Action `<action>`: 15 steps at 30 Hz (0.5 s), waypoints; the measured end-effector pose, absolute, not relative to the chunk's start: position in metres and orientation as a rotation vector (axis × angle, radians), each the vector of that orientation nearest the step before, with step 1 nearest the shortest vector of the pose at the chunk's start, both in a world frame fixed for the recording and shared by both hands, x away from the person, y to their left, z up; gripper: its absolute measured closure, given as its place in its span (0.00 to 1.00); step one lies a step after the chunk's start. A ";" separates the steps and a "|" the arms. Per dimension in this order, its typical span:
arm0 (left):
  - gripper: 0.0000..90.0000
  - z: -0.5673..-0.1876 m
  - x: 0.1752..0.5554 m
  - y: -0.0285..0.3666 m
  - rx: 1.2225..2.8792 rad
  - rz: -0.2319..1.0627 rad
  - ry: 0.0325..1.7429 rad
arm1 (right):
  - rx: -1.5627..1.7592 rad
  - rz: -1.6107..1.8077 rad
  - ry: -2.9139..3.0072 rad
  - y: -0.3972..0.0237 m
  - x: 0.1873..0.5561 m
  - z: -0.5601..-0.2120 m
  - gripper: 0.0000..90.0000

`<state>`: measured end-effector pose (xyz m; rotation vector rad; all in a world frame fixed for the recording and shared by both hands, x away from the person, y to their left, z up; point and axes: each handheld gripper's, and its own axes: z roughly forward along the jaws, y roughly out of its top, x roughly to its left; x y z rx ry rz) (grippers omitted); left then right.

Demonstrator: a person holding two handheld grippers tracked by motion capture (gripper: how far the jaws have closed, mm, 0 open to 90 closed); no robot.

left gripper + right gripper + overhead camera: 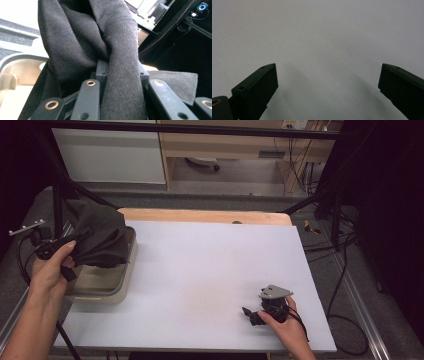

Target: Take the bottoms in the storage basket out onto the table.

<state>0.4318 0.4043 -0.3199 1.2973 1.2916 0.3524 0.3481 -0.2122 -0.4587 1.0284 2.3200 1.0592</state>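
Observation:
A dark grey cloth (99, 236) hangs bunched over a beige bin (109, 292) at the table's left edge. My left gripper (80, 237) is shut on the cloth and holds it above the bin. In the left gripper view the cloth (75, 42) drapes in thick folds between and over the jaws of the left gripper (122, 71), and the bin's rim (17, 58) lies below it. At the lower right, my right gripper (248, 314) rests low over the white table sheet (200, 265). The right gripper (327, 82) is open, with nothing between its jaws.
A wooden table edge (200, 215) runs along the back. Black frame poles (57, 210) rise beside the bin. Cables (345, 285) trail on the floor to the right. A pale cabinet (110, 155) stands far behind.

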 end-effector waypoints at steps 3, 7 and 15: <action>0.80 -0.315 0.430 0.403 1.302 0.354 1.268 | 1.030 1.057 2.320 -0.212 0.348 -0.459 0.04; 0.80 -0.310 0.428 0.401 1.270 0.341 1.253 | 1.029 1.054 2.320 -0.213 0.348 -0.459 0.04; 0.80 -0.290 0.422 0.395 1.252 0.350 1.196 | 1.030 1.059 2.315 -0.213 0.348 -0.458 0.04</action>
